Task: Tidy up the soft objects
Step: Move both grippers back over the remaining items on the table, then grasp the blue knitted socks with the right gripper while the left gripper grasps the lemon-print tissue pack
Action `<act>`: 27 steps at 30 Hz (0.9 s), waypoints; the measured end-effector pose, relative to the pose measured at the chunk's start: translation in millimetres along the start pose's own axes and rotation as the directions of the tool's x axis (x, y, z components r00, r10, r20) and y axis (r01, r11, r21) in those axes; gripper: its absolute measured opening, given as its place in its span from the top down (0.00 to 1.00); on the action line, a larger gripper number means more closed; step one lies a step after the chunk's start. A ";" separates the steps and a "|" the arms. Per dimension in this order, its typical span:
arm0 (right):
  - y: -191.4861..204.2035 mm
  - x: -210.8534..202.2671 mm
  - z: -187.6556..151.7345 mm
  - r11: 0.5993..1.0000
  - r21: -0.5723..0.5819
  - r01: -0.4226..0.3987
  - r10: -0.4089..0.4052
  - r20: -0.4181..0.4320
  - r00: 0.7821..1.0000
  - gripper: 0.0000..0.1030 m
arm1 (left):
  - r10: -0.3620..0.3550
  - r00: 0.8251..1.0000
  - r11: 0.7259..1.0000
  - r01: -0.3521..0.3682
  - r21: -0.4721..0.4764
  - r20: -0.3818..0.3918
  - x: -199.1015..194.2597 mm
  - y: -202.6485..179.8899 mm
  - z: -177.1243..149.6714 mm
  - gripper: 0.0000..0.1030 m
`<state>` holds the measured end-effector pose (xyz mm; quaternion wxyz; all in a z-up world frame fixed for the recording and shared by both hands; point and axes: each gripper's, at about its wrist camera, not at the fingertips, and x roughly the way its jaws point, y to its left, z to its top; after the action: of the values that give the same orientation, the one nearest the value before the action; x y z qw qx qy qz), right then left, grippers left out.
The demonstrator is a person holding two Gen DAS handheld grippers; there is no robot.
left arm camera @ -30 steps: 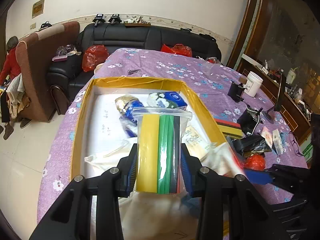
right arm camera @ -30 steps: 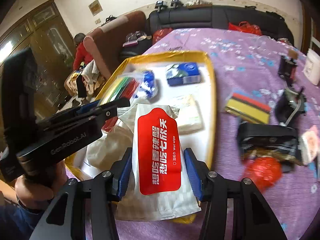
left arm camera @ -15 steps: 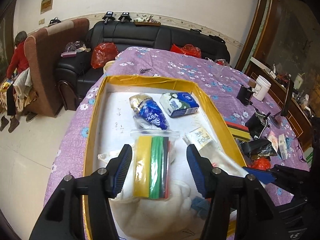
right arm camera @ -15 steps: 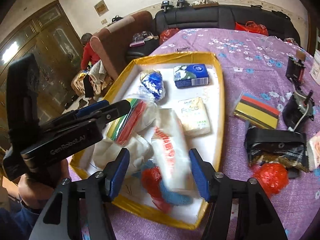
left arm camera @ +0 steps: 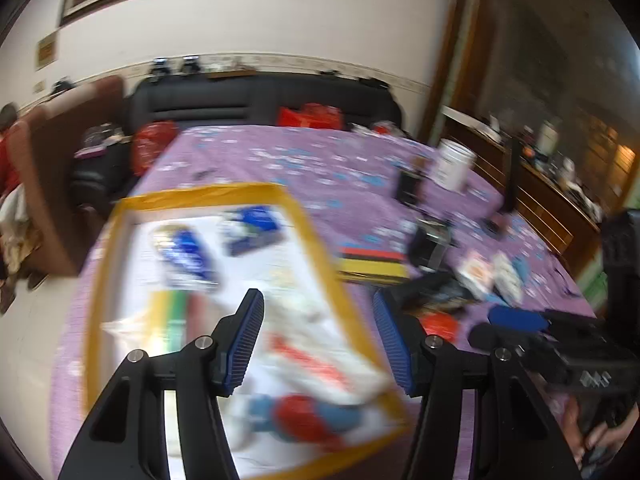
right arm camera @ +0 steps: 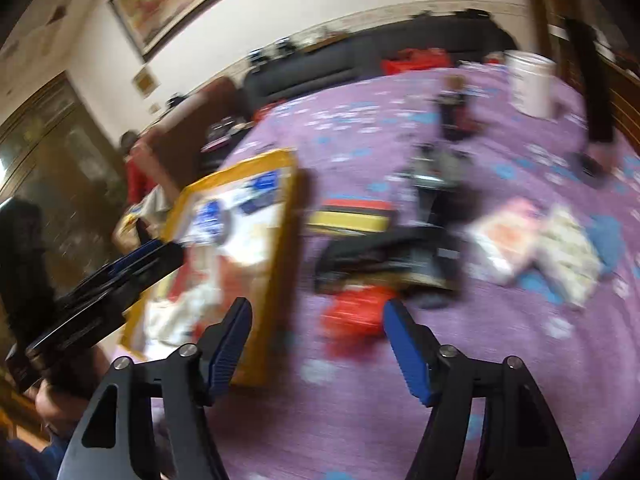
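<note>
Yellow-rimmed tray (left arm camera: 310, 236), left of frame, holds blurred soft packs; left gripper (left arm camera: 318, 340) and right gripper (right arm camera: 316, 344), jaws just opening, gape empty.

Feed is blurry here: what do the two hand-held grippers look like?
Both match: the left hand-held gripper and right hand-held gripper have angular black frames with silver screw heads and two fingers faced with ribbed blue pads. No cables show. A dark blue sleeve appears at the left hand.

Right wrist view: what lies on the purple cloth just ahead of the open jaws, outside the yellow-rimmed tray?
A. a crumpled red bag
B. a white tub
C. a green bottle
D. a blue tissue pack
A: the crumpled red bag lies on the cloth right of the tray, ahead of the empty right gripper.
</note>
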<state>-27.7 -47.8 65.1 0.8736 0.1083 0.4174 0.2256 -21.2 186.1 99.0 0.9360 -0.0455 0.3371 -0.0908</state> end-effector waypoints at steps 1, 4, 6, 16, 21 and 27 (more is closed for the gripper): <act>-10.0 -2.8 -2.4 1.000 0.017 0.023 -0.023 -0.001 1.000 0.28 | -0.017 1.000 1.000 0.017 0.024 -0.008 3.6 -13.2 -1.5 0.46; -48.2 -11.1 -12.6 0.994 0.073 0.083 -0.082 -0.021 0.996 0.28 | -0.060 0.997 0.995 0.063 0.079 -0.039 16.0 -49.1 -8.1 0.46; -69.7 -20.2 -18.5 0.988 0.107 0.107 -0.106 -0.014 0.994 0.28 | -0.091 0.993 0.989 0.099 0.107 -0.071 25.5 -70.9 -14.4 0.46; -168.0 -68.5 -13.4 0.936 0.285 0.207 -0.224 0.027 0.974 0.28 | -0.168 0.969 0.952 0.207 0.225 -0.180 73.5 -163.3 -29.2 0.46; -202.7 -63.1 16.3 0.907 0.339 0.251 -0.276 0.026 0.961 0.28 | -0.191 0.964 0.944 0.232 0.233 -0.186 94.6 -180.4 -28.1 0.46; -225.4 -28.5 36.2 0.903 0.348 0.251 -0.258 -0.027 0.966 0.28 | -0.227 0.948 0.941 0.273 0.200 -0.224 108.6 -172.1 -35.0 0.46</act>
<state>53.3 -258.9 22.2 0.8667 0.2080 0.4524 0.0311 14.5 -5.1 29.7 0.8775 0.0291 0.4072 -0.2517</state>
